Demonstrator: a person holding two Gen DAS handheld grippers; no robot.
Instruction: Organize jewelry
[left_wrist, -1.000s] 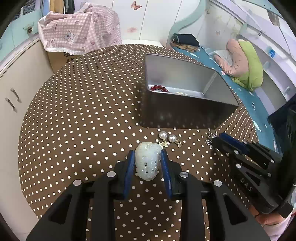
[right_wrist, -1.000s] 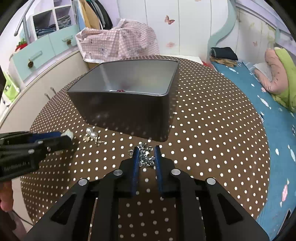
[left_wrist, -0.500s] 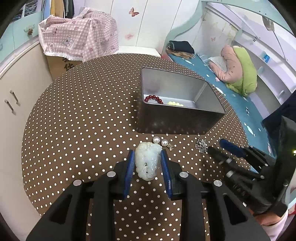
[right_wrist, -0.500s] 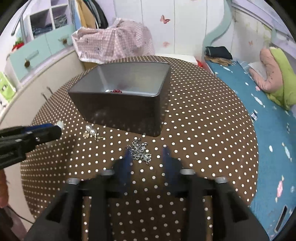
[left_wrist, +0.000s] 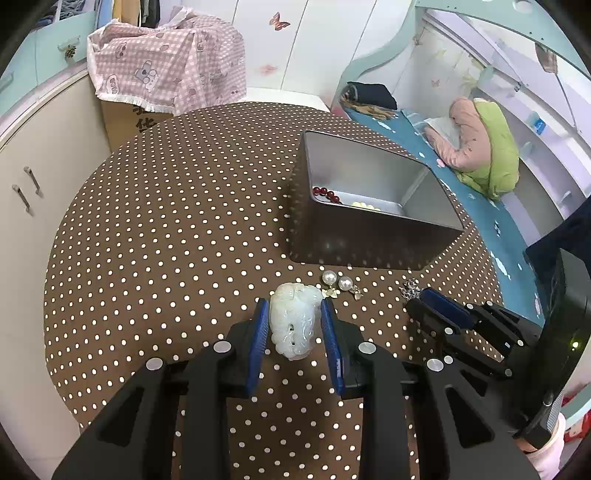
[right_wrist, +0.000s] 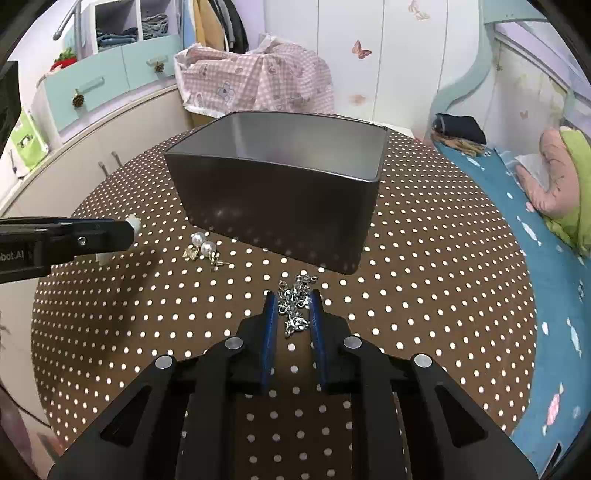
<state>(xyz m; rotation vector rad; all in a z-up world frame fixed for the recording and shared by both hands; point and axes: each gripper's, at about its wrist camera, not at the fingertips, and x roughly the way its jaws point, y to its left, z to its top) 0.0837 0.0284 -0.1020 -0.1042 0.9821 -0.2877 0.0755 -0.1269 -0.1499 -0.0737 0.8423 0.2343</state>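
Observation:
My left gripper (left_wrist: 294, 308) is shut on a pale jade carving (left_wrist: 293, 321) held between its blue pads, a little above the dotted tablecloth. My right gripper (right_wrist: 292, 301) straddles a silver chain (right_wrist: 295, 302) that lies on the cloth; the jaws stand narrowly apart on either side of it. A grey metal tin (left_wrist: 369, 221) holds red beads (left_wrist: 327, 194) and pale yellow beads (left_wrist: 364, 205). Two pearl earrings (left_wrist: 338, 283) lie in front of the tin, also in the right wrist view (right_wrist: 203, 243).
The round table (left_wrist: 166, 221) has a brown cloth with white dots. A cream cabinet (left_wrist: 33, 192) stands to the left, a box under pink checked cloth (left_wrist: 166, 66) behind, and a blue bed (right_wrist: 546, 258) to the right.
The right gripper pulled back and opened, then came down again with its jaws narrowed around the chain. The left gripper lifted and shifted slightly with the jade carving.

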